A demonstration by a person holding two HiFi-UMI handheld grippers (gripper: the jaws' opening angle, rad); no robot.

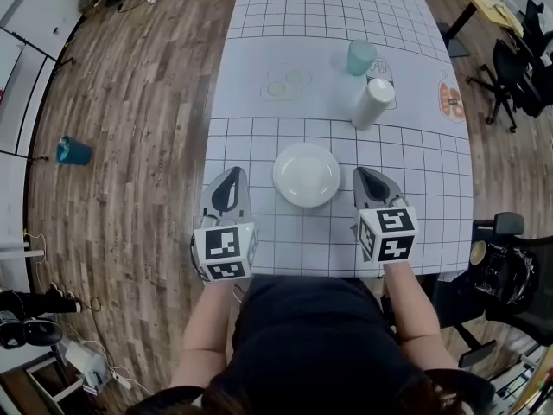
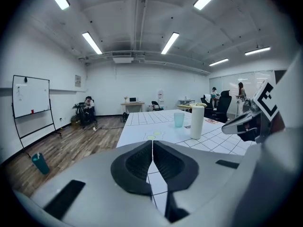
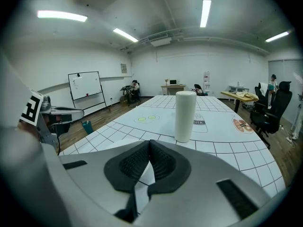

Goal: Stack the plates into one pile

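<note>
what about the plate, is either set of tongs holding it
No, the plate lies on the table between the left tongs and right tongs, apart from both.

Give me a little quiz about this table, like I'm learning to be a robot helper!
1. True or false: the white plate lies between the left gripper and the right gripper.
2. Which stands nearer the plate: A, the teal cup on the table, or B, the white cylinder?
3. Fill in: both grippers' jaws are ____.
Key: 1 true; 2 B; 3 shut.
</note>
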